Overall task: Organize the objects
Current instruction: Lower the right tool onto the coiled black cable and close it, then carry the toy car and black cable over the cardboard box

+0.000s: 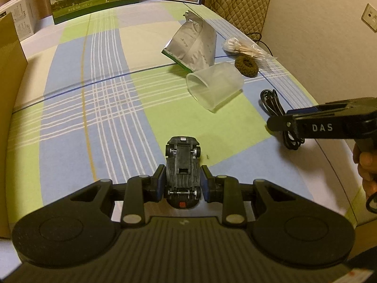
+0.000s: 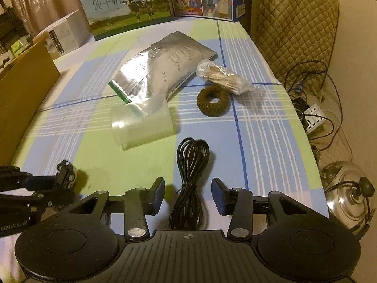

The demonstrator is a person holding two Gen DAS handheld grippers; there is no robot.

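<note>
Toy car (image 1: 182, 172), upside down, being clenched by left hand-held gripper (image 1: 182, 184); right hand-held gripper (image 2: 187, 194) gaping, straddling coiled black cable (image 2: 189, 179).

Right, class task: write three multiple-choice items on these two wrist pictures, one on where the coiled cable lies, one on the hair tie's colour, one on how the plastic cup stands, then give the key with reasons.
1. Where does the black cable lie?
A. Inside the plastic cup
B. On the tablecloth between the open fingers of the right tool
C. On top of the foil pouch

2. What colour is the hair tie?
A. Brown
B. Bright red
C. White

3. How is the plastic cup placed?
A. Upright
B. Upside down on its rim
C. Lying on its side

Key: 1 B, since the cable runs between the spread fingers of the right tool, not yet gripped. 2 A, the knitted ring is dull brown in both views. 3 C, its open mouth faces sideways beside the foil pouch. Meanwhile the left tool grips the toy car.
</note>
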